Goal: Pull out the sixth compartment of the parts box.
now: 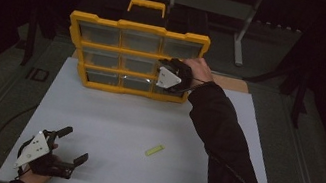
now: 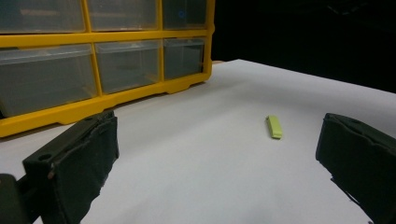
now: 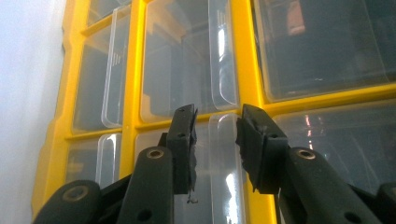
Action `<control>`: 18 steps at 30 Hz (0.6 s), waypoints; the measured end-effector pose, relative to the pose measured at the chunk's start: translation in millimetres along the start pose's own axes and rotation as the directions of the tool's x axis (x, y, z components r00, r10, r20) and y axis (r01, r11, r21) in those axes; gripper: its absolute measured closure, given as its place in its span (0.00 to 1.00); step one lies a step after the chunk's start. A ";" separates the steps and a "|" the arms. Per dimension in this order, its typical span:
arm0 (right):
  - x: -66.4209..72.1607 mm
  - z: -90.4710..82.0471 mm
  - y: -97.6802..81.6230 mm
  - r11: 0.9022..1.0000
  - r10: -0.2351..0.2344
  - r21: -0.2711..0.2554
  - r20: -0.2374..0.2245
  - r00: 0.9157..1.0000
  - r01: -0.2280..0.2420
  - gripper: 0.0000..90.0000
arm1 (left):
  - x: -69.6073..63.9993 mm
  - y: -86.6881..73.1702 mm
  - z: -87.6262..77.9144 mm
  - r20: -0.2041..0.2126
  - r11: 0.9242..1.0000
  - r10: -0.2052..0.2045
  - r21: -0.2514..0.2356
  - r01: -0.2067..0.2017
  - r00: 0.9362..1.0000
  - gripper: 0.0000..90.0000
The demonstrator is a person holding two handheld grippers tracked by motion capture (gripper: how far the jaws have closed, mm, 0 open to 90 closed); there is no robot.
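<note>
right tool (image 3: pixel 215 140) closed around clear drawer pull (image 3: pixel 224 154) | left tool (image 2: pixel 210 154) apart, idle | risk: pads slip off slick tab, or yellow organizer (image 1: pixel 139 27) tips on desk (image 1: pixel 143 134)

A dark room surrounds the white table (image 1: pixel 109 127); a grey metal stand (image 1: pixel 217 4) stands behind.

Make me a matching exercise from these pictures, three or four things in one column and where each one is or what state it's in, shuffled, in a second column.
Things:
1. left gripper
2. right gripper
3. green piece
4. yellow organizer

Places or states:
A. stands upright at the far edge of the white board
B. lies flat on the board, untouched
C. jaws on either side of a clear drawer tab
D. jaws wide apart near the board's front left corner, nothing between them

Pairs: 1-D, 2-C, 3-B, 4-A
</note>
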State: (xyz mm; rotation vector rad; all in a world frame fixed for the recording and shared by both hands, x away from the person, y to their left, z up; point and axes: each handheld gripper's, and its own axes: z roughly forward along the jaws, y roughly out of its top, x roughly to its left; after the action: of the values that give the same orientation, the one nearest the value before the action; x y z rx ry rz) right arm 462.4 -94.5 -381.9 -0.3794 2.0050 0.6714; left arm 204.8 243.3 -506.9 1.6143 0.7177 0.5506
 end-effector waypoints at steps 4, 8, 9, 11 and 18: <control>-1.3 -1.0 -0.9 1.000 -0.008 0.005 -0.004 1.000 0.008 0.77 | -0.2 0.3 -0.5 -0.001 1.000 0.004 0.000 -0.004 1.000 0.00; 1.2 -0.2 0.0 1.000 0.000 0.016 0.015 1.000 0.000 0.76 | -0.3 0.0 0.0 0.001 1.000 0.002 0.001 -0.002 1.000 0.00; 2.5 2.7 1.2 0.999 0.007 0.036 0.007 1.000 -0.007 0.77 | -0.5 -0.1 0.2 0.004 1.000 0.003 0.003 -0.003 1.000 0.00; 3.2 3.5 2.0 0.999 -0.010 0.041 0.013 1.000 0.009 0.77 | -1.0 0.0 0.2 0.007 1.000 0.006 0.003 -0.006 1.000 0.00; -2.1 3.4 5.9 0.998 0.006 0.069 -0.007 1.000 -0.006 0.84 | -1.0 0.1 0.5 0.007 1.000 0.004 0.002 -0.004 1.000 0.00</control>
State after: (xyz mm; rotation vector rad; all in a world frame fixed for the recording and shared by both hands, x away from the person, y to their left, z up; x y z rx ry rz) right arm 462.8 -87.8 -379.7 -0.3354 2.0312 0.6034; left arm 204.4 242.2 -506.8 1.6193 0.7103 0.5466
